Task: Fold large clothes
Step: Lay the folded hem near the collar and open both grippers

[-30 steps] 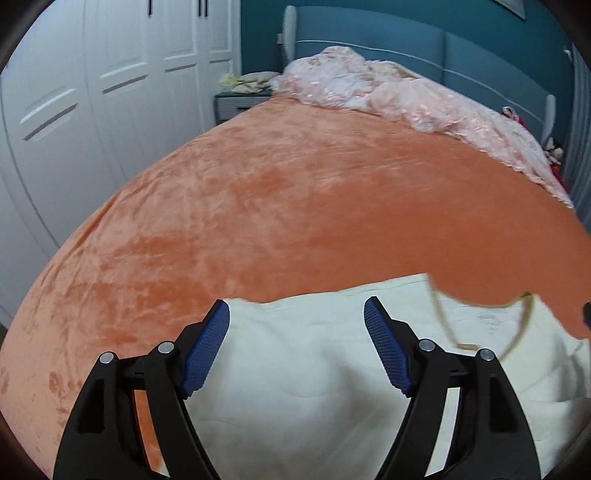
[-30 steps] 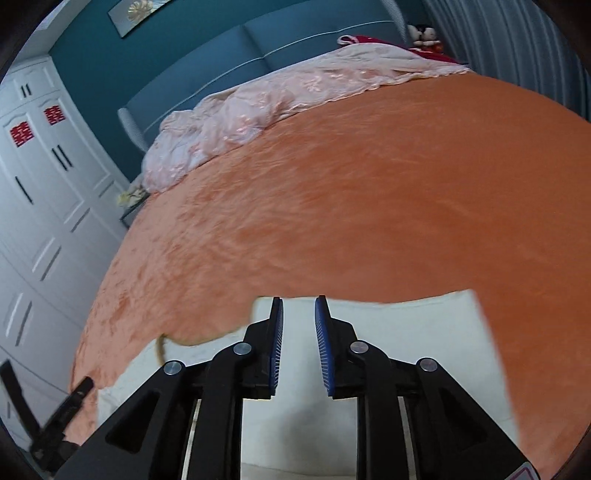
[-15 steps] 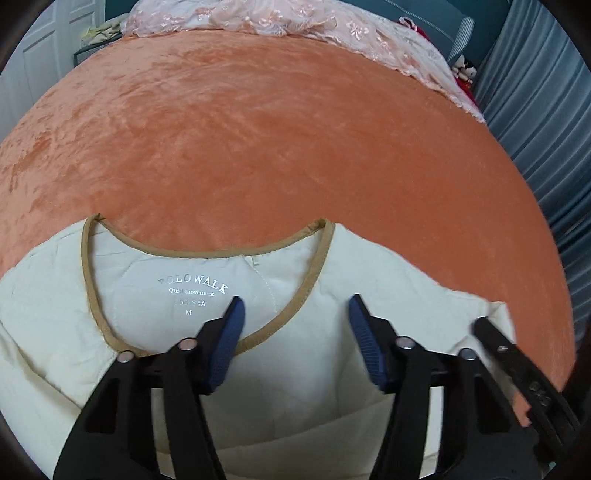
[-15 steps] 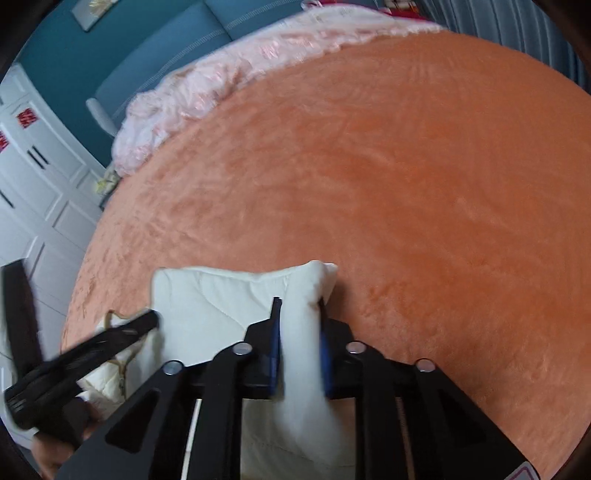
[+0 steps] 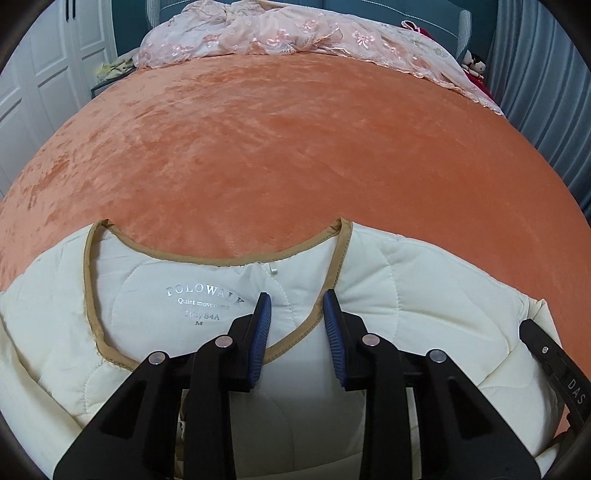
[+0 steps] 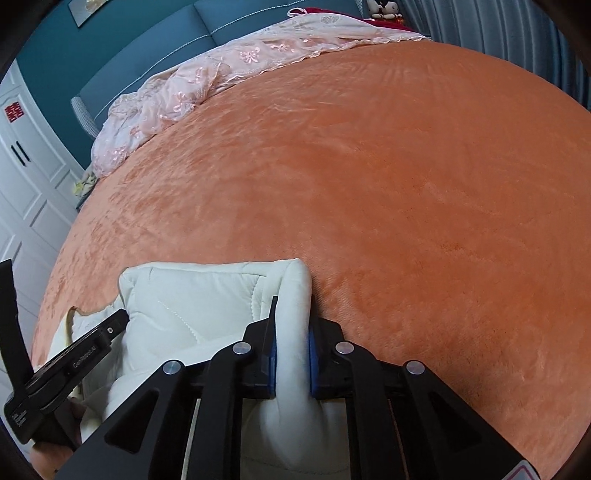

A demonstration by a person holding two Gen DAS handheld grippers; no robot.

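Note:
A cream quilted jacket with a tan-trimmed neckline lies at the near edge of the orange bed cover. My left gripper hovers over the neckline's right side. Its jaws are closing, with the tan trim and cream cloth between the blue pads, which stand apart. In the right wrist view the jacket shows a thick folded edge at its right corner. My right gripper pinches that fold and is still closing on it. Each gripper shows at the edge of the other's view.
A pink lace quilt is heaped along the teal headboard at the far end. White wardrobe doors stand on the left and grey-blue curtains on the right. Orange cover stretches beyond the jacket.
The left gripper swung from the jacket's shoulder over to the neckline and its jaws narrowed. The right gripper dropped onto the jacket's right edge and closed on a fold of it.

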